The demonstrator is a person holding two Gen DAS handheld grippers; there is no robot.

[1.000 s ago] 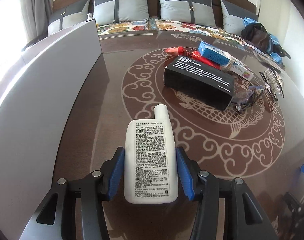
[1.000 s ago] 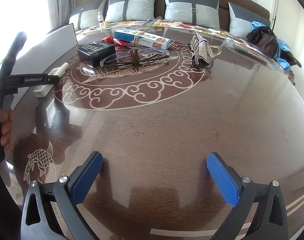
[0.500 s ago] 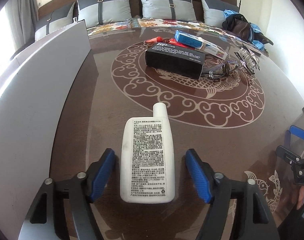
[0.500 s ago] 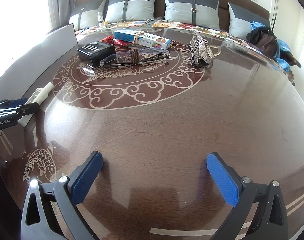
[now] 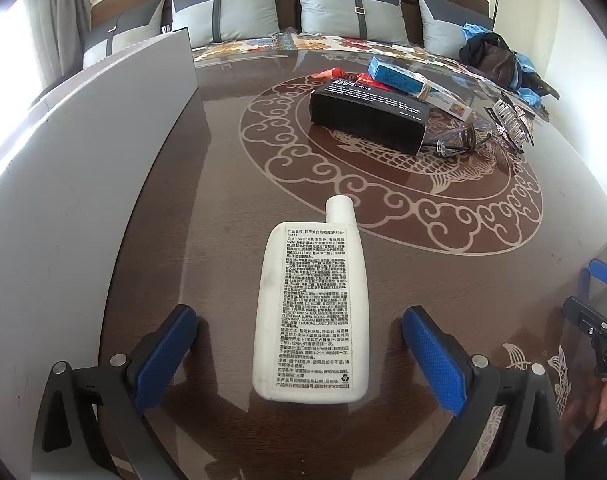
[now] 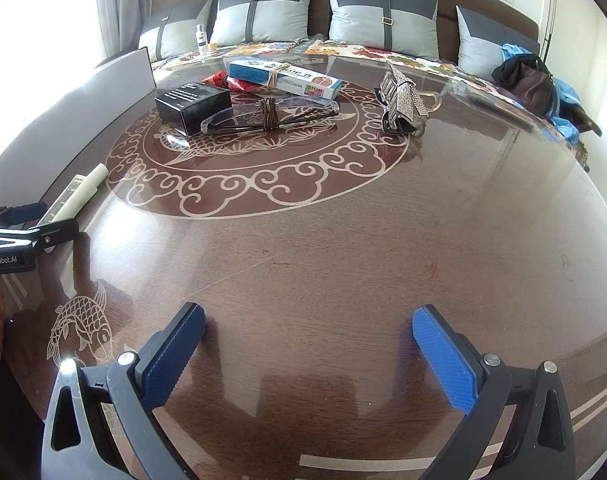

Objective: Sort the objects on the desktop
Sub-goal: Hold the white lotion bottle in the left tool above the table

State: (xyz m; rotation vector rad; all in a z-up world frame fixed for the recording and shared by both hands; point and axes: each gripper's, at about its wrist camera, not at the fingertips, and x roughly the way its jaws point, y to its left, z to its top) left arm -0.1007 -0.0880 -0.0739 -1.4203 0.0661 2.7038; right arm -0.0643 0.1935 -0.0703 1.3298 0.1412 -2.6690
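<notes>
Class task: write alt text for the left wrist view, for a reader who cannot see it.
A flat white plastic bottle lies on the dark patterned table between the left gripper's wide-open blue jaws, which have just been opening, untouched. A black box sits beyond.

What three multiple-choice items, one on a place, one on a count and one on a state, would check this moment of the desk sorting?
1. Where does the white bottle lie?
A. on top of the black box
B. flat on the table between the pads of the left tongs
C. on the sofa cushions

2. How many cushions line the sofa back in the right wrist view?
A. two
B. six
C. four

3. What state are the left tongs in?
A. open, pads clear of the bottle
B. clamped on the bottle
C. shut on nothing

Key: 1 B, the bottle rests on the table with a blue pad on either side. 2 C, four grey cushions show. 3 A, bare table shows between each pad and the bottle; the jaws have just been opening.
</notes>
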